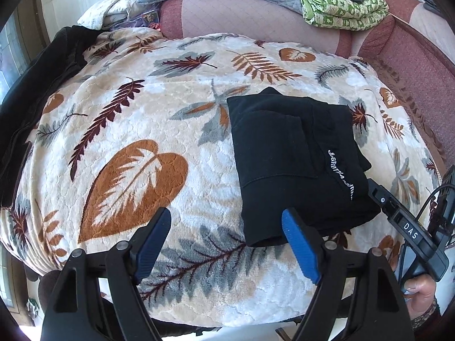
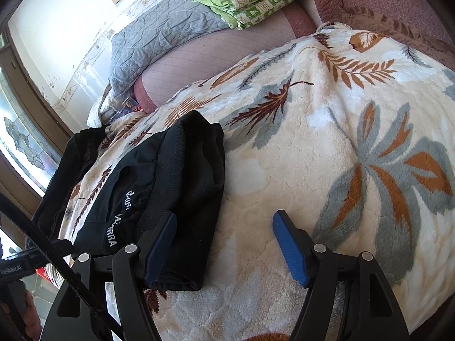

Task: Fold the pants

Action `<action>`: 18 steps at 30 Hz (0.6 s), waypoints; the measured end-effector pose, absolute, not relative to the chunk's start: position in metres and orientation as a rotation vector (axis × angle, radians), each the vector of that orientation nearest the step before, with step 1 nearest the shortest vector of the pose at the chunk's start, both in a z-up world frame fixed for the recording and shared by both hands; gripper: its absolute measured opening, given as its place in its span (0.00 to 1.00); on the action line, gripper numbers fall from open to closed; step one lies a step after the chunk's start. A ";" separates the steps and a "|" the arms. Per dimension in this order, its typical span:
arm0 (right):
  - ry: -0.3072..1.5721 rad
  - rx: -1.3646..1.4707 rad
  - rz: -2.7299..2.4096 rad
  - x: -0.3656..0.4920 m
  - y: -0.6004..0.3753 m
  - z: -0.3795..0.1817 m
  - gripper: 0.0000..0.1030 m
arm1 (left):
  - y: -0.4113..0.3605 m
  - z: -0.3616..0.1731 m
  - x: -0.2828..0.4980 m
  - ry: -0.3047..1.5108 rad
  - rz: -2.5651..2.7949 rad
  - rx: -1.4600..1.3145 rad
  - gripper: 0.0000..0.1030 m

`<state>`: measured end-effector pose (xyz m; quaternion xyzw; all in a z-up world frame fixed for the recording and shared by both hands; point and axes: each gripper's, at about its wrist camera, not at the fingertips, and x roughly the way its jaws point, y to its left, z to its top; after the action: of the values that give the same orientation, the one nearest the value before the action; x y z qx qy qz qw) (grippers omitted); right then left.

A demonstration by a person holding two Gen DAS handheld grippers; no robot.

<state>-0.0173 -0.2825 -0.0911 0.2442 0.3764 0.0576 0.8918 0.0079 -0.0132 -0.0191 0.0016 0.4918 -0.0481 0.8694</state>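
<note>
While the black pants [image 1: 298, 159] lay folded into a compact, roughly square bundle on the leaf-print blanket [image 1: 136, 130], I held both tools apart from them and gripping nothing. They sat up and to the right of my left gripper [image 1: 227, 244], its right pad [image 1: 301, 244] just overlapping the bundle's near corner, its jaws spread over bare blanket. From my right gripper [image 2: 224, 247] they lay to the left, the left pad [image 2: 160, 244] at the bundle's right edge and the right pad [image 2: 290, 250] over open fleece; those jaws stood spread too, with no cloth pinched that I could see. Slightly longer than wide, the bundle ran away from me toward the pink sofa back [image 1: 241, 14], white lettering [image 1: 339, 174] along its right side, one folded edge nearest me. By my reckoning the right hand was closer, that tool's tip [image 1: 381, 196] meeting the bundle's right side in the left view. Another dark garment [image 1: 37, 79] lay at the blanket's far left.
</note>
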 end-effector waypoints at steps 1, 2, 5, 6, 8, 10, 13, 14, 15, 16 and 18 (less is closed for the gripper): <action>0.780 0.487 0.122 -0.017 -0.280 -0.091 0.74 | -0.013 -0.019 0.007 1.028 -0.099 0.001 0.77; 0.782 0.477 0.126 -0.016 -0.279 -0.090 0.76 | -0.012 -0.018 0.006 1.028 -0.098 -0.002 0.77; 0.799 0.478 0.143 -0.013 -0.280 -0.091 0.79 | -0.010 -0.015 0.000 1.024 -0.094 -0.018 0.77; 0.814 0.473 0.147 -0.011 -0.280 -0.091 0.79 | -0.008 -0.013 -0.003 1.020 -0.094 -0.024 0.77; 0.852 0.419 0.158 -0.006 -0.275 -0.088 0.81 | -0.006 -0.009 -0.009 1.009 -0.096 -0.036 0.77; 0.890 0.327 0.175 -0.001 -0.267 -0.087 0.83 | -0.001 -0.003 -0.016 0.989 -0.097 -0.050 0.77; 0.926 0.180 0.184 0.001 -0.252 -0.087 0.85 | 0.011 0.009 -0.029 0.958 -0.098 -0.077 0.77; 0.943 0.159 0.179 0.003 -0.251 -0.085 0.85 | 0.017 0.015 -0.033 0.942 -0.096 -0.088 0.77; 0.964 0.161 0.174 0.005 -0.251 -0.083 0.85 | 0.022 0.020 -0.035 0.928 -0.096 -0.097 0.77; 1.002 0.185 0.167 0.009 -0.254 -0.080 0.84 | 0.027 0.025 -0.036 0.914 -0.094 -0.102 0.77; 1.030 0.278 0.161 0.014 -0.267 -0.068 0.84 | 0.035 0.037 -0.032 0.885 -0.091 -0.108 0.79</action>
<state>0.0144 -0.2669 -0.0683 0.1325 0.4902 0.0768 0.8581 -0.0318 0.0352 0.0367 -0.0522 0.4277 -0.0438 0.9013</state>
